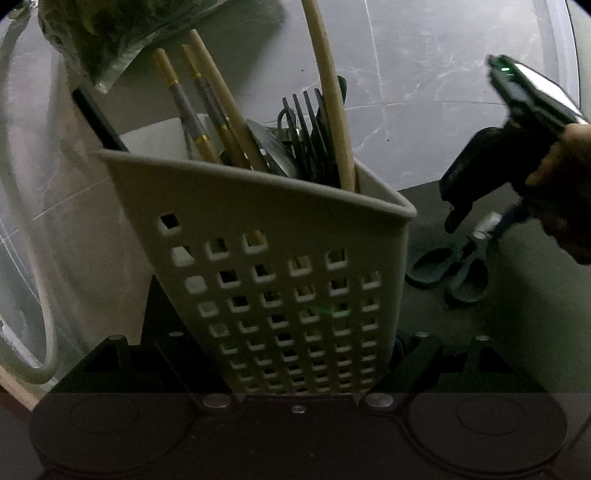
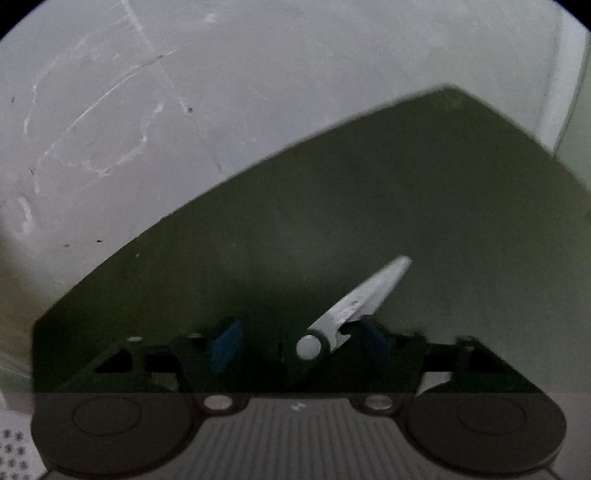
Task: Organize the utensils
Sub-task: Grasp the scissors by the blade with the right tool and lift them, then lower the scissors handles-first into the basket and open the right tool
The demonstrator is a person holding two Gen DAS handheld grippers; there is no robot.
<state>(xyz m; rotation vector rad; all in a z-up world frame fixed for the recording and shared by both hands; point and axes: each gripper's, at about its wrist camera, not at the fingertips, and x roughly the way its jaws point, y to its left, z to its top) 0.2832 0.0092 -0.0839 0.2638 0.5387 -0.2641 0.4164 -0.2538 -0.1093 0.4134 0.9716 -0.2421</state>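
A white perforated utensil holder (image 1: 280,280) fills the left wrist view, tilted, with my left gripper (image 1: 299,354) shut on its lower walls. Inside stand chopsticks (image 1: 192,107), a long wooden handle (image 1: 332,92) and dark forks (image 1: 306,122). To the right lie scissors (image 1: 450,273) with dark handles on a dark green mat (image 1: 498,314). A hand (image 1: 565,184) holds my right gripper (image 1: 484,219) over them. In the right wrist view the scissors' silver blade (image 2: 362,295) lies between the fingers of the right gripper (image 2: 299,343). It rests against the right blue pad (image 2: 373,339), and the left pad (image 2: 225,347) stands apart.
Pale scratched stone (image 1: 424,74) surrounds the mat (image 2: 332,203). A plastic bag of greens (image 1: 96,33) hangs at the top left above the holder. A white hose (image 1: 22,221) loops down the left side. A patterned white thing (image 2: 11,450) shows at the lower left.
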